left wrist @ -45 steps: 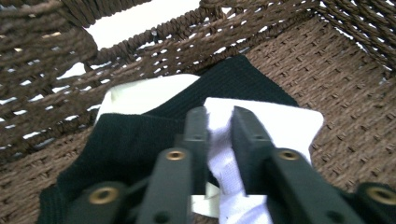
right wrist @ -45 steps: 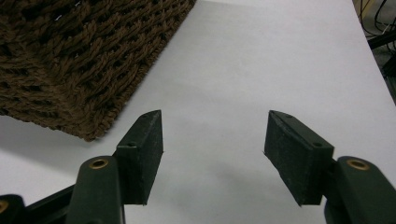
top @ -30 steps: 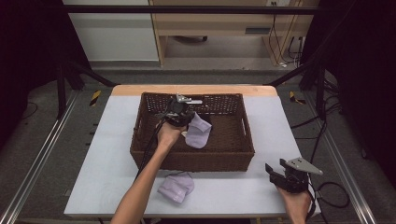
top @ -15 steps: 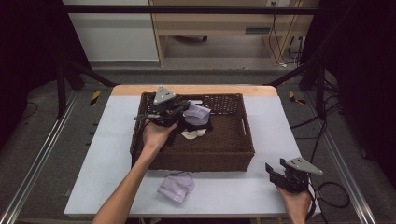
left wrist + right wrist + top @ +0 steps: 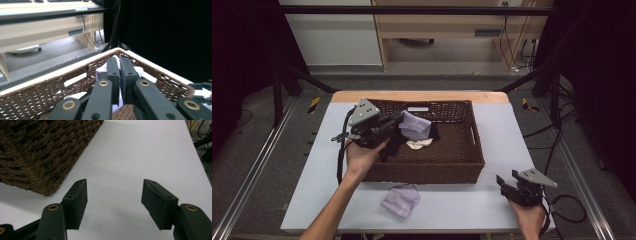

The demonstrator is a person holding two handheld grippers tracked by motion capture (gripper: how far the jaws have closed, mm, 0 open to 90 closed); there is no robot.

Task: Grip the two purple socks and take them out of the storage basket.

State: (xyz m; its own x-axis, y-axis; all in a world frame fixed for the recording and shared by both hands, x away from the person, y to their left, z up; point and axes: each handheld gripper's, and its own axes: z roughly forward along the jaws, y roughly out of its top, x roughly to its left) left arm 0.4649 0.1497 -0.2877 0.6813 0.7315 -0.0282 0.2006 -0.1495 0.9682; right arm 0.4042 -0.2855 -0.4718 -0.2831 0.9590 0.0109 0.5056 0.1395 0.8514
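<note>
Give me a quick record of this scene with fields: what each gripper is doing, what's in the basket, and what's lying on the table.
left gripper: jaws shut on the lilac cloth, held above the basket
right gripper: jaws open, nothing between them, low over the table near the basket's corner
basket: brown wicker, on the white table; a dark cloth and a small cream item lie inside
on the table: second lilac cloth, crumpled, in front of the basket

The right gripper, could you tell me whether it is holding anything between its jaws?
No, the right gripper has its jaws wide apart over the bare white table.
</note>
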